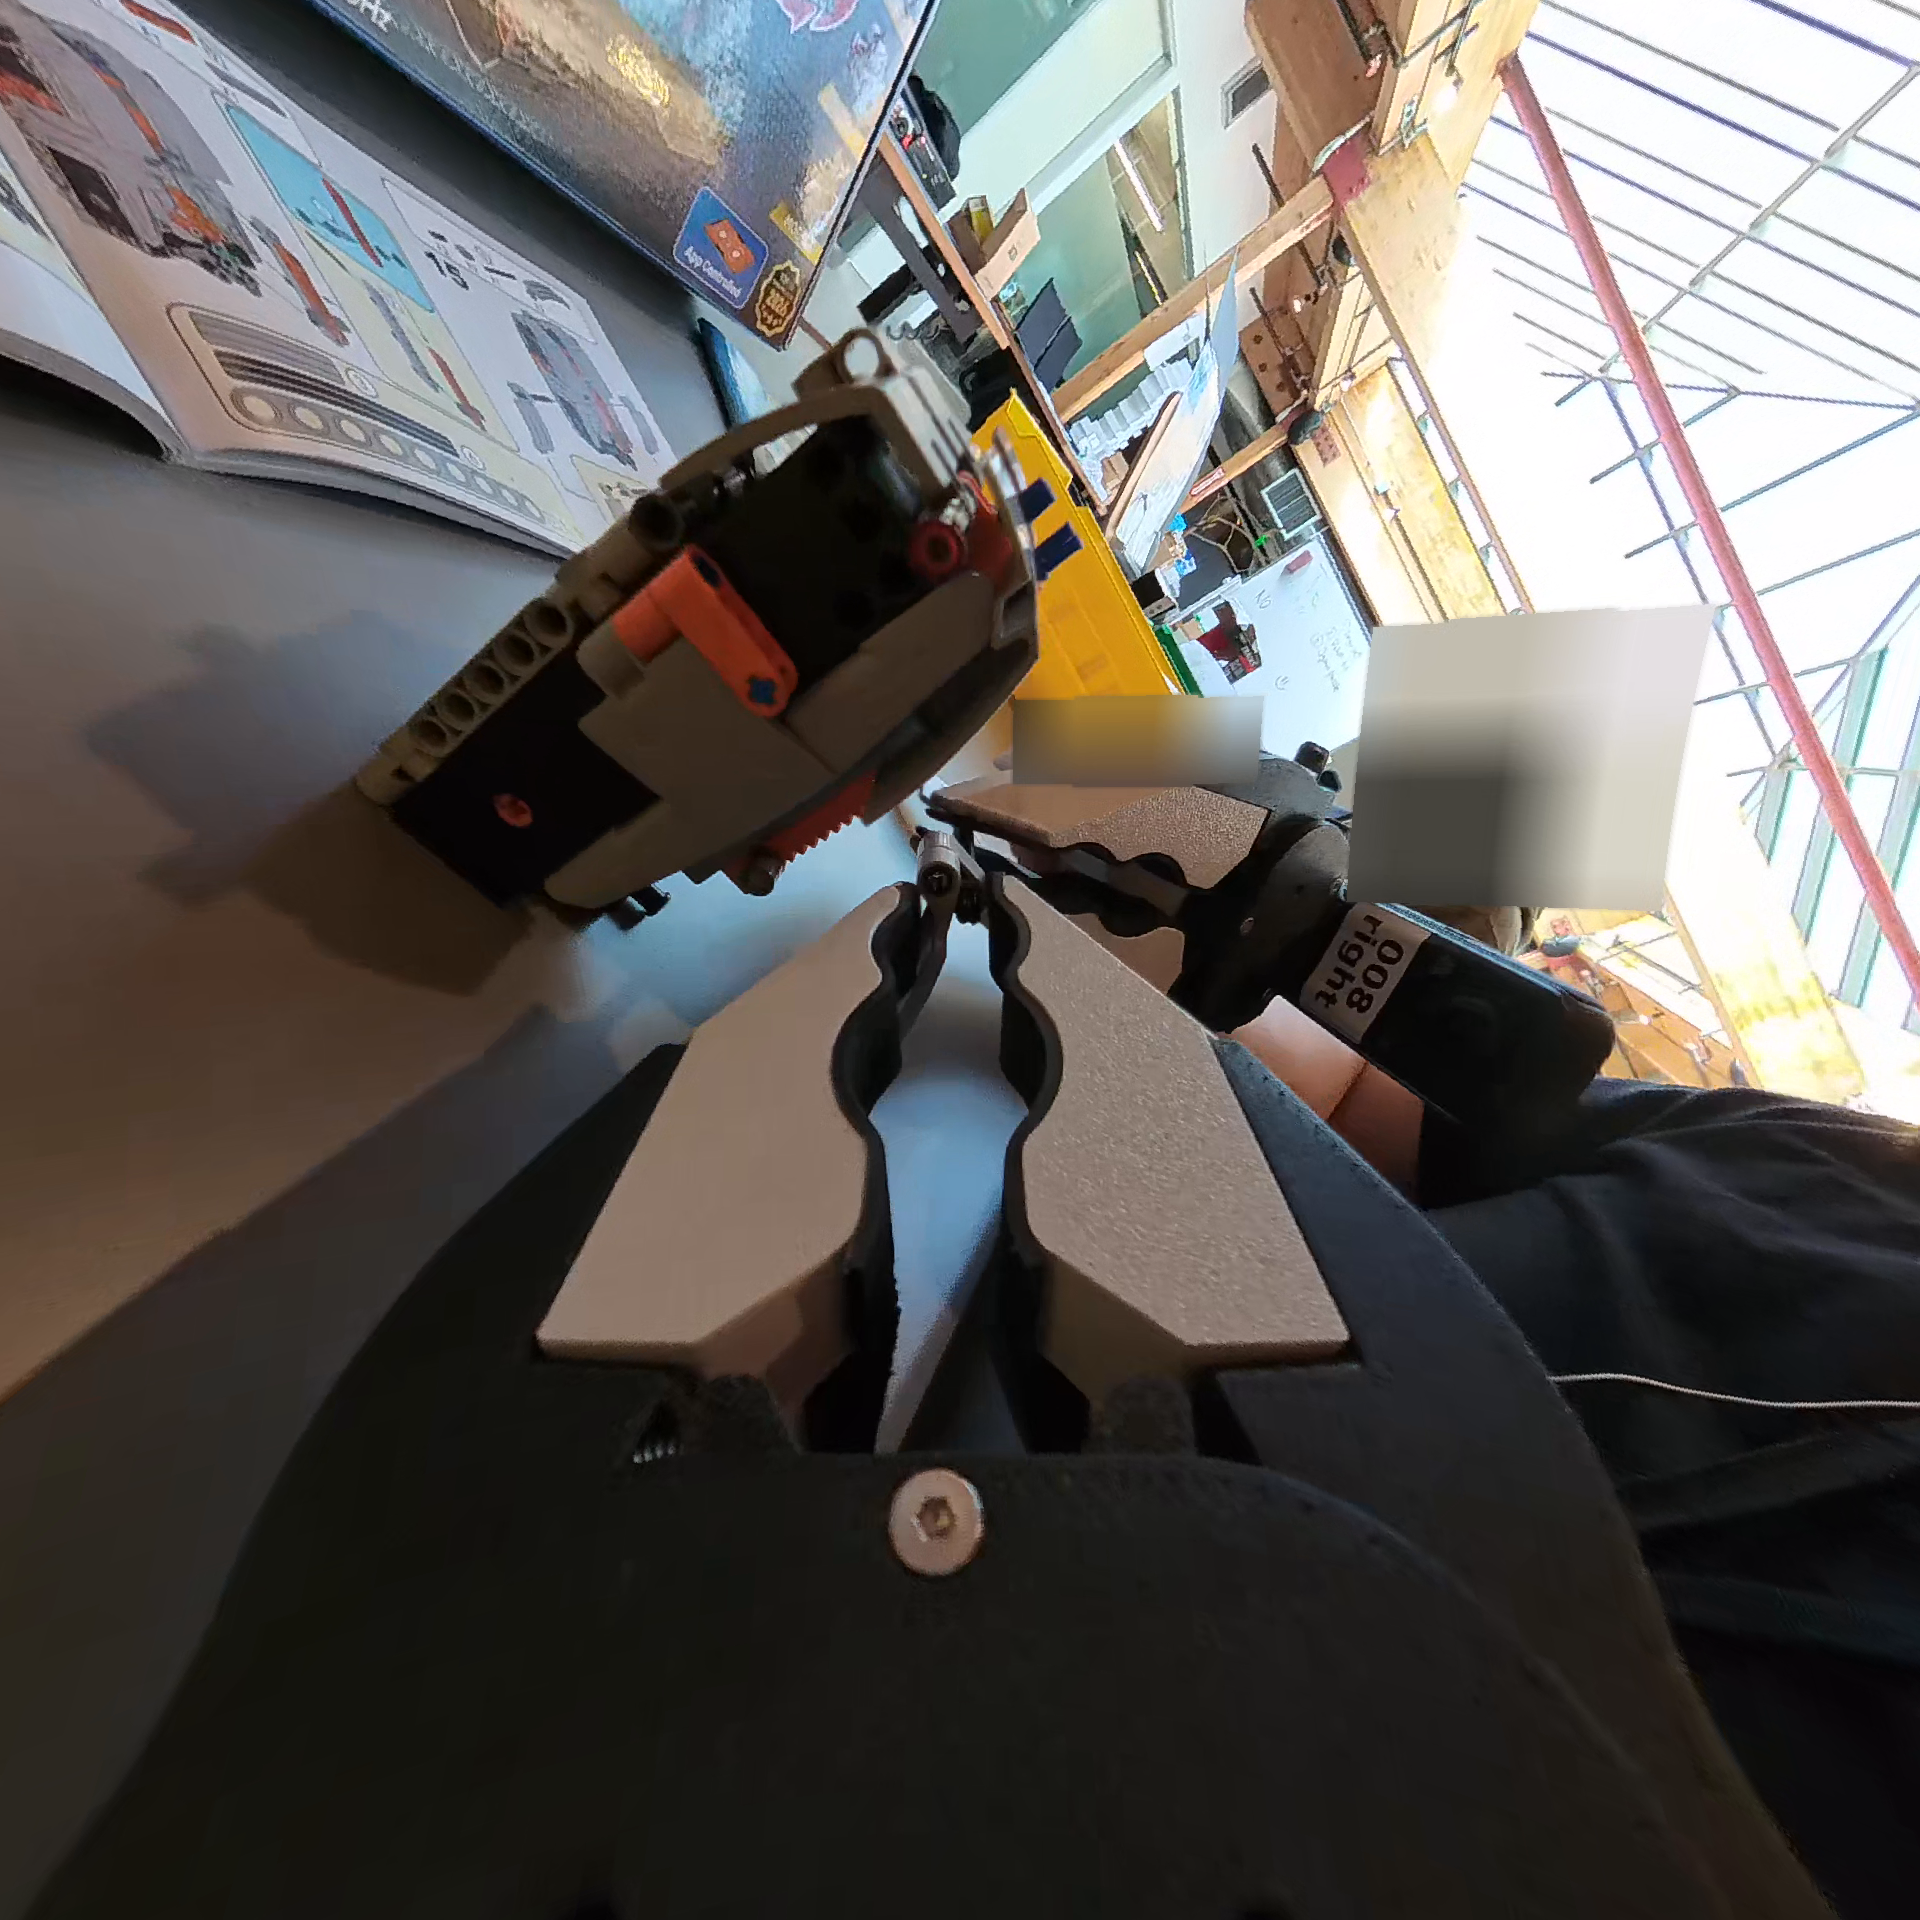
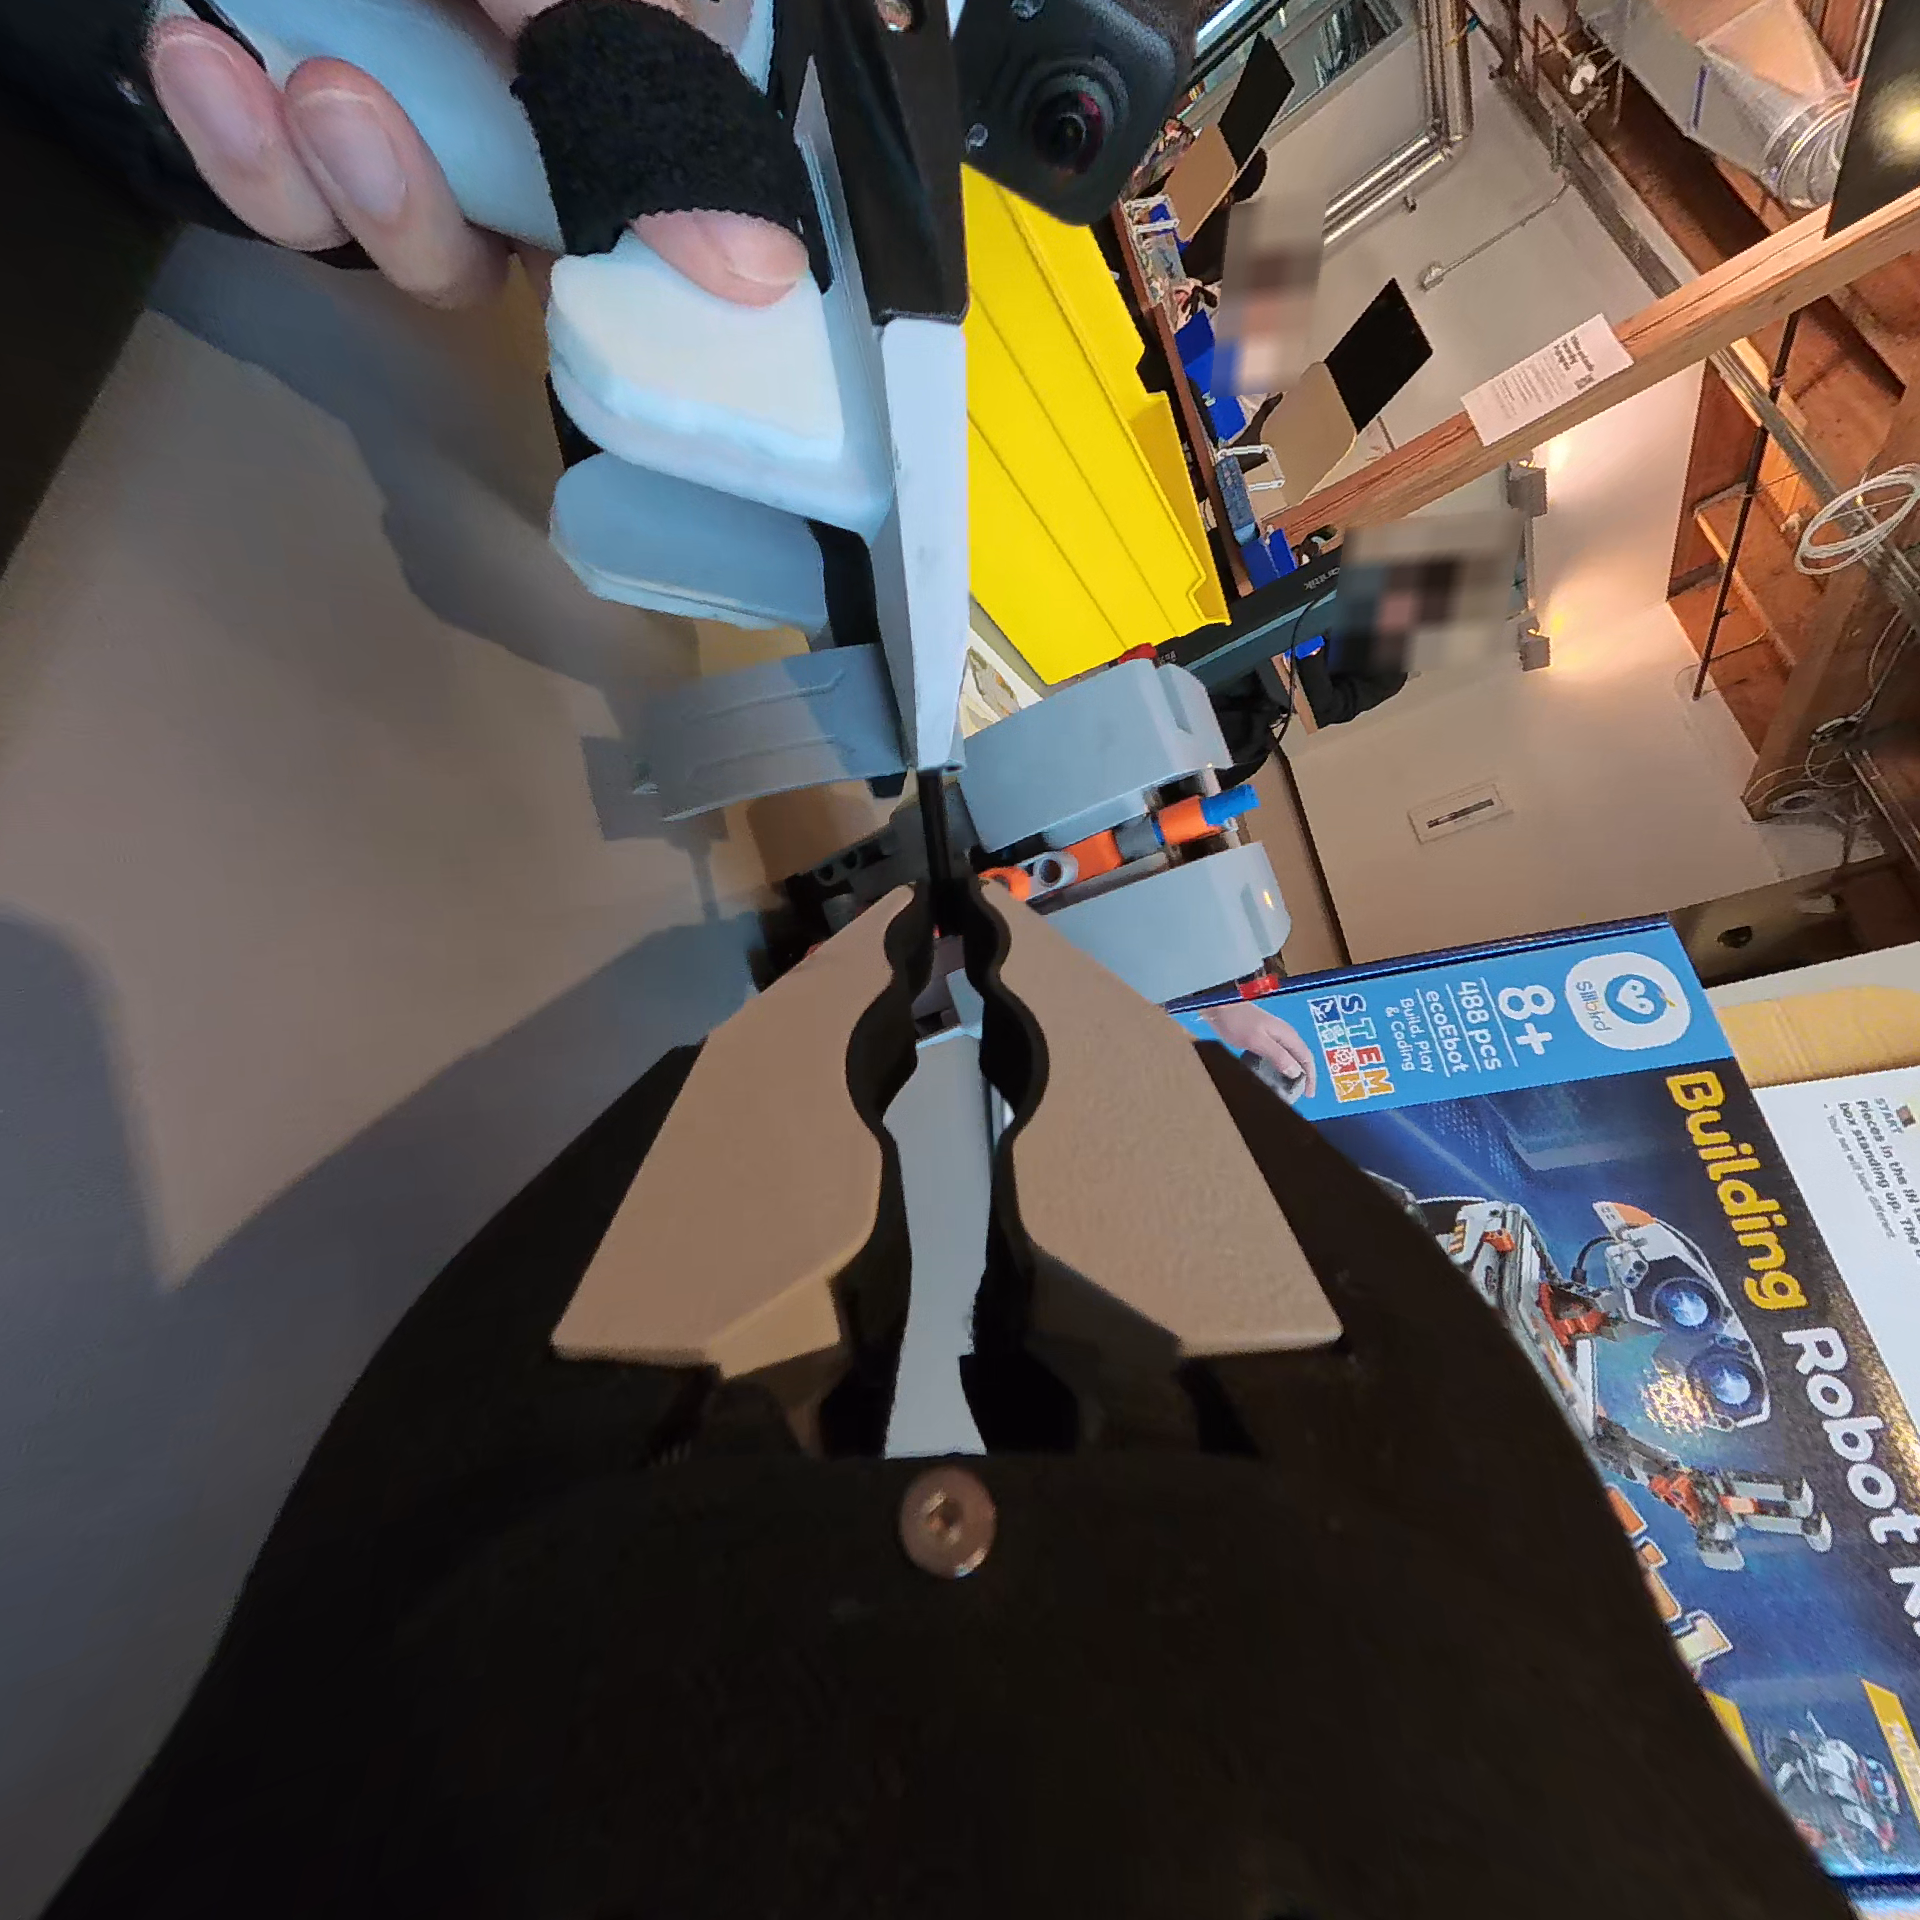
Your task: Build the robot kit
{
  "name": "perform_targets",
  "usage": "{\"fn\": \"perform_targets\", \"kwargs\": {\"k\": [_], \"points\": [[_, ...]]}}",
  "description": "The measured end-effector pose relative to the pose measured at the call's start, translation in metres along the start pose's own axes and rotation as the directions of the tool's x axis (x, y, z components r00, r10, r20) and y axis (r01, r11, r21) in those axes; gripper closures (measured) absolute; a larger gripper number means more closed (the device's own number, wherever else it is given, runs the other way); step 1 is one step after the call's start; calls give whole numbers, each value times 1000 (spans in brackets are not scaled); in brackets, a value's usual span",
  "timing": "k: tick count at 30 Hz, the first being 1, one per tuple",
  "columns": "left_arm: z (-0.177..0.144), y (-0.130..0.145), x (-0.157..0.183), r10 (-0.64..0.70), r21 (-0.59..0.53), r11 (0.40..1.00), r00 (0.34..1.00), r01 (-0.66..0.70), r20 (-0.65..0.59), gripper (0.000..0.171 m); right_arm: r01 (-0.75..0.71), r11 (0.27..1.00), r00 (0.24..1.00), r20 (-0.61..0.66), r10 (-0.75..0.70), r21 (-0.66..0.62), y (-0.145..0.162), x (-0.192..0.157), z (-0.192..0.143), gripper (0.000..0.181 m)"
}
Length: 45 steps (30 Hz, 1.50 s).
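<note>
My left gripper [image 1: 943,906] has its jaws closed on a small black-and-grey pin piece [image 1: 939,864], just above the grey table [image 1: 208,1039]. My right gripper [image 2: 943,906] meets it tip to tip and is closed on the same thin black piece [image 2: 937,831]. In the left wrist view the right gripper [image 1: 940,816] comes in from the right. In the right wrist view the left gripper [image 2: 933,758] comes down from above, held by a hand [image 2: 343,156]. A grey, black and orange brick-built model [image 1: 707,665] stands on the table just beyond both grippers; it also shows in the right wrist view [image 2: 1091,758].
An open instruction booklet [image 1: 312,312] lies at the far left of the table. A blue printed kit box [image 2: 1558,1195] lies to the right and shows behind the model [image 1: 644,104]. A yellow bin [image 2: 1070,416] stands behind. A white sheet [image 2: 1849,1143] lies by the box.
</note>
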<state>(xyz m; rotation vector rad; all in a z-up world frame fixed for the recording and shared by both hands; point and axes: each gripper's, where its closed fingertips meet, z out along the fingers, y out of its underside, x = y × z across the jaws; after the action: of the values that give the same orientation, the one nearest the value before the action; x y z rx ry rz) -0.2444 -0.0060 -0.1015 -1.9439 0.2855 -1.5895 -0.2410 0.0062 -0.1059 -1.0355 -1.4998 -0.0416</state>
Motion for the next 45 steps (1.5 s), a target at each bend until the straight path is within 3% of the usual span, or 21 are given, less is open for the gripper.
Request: {"fn": "perform_targets", "kwargs": {"k": [13,18,22,27,45], "points": [[-9,-5,-3,-84,20,996,994,85,-66,156,48,999,999,-18,-47,15,-2,2,3,178],[-5,2,-3,-10,-32,999,1000,9,-14,149,86,996,996,-6,-86,3,3,-5,5,178],[-3,7,-6,0,-67,998,1000,1,4,161,81,997,997,-17,-81,5,1,-5,5,178],[-6,4,-2,-15,-44,999,999,13,-33,161,96,995,995,-35,-95,13,-1,-3,5,178],[-7,0,-6,45,-16,999,999,-45,23,164,45,997,999,-22,-44,60,-2,-3,4,178]]}}
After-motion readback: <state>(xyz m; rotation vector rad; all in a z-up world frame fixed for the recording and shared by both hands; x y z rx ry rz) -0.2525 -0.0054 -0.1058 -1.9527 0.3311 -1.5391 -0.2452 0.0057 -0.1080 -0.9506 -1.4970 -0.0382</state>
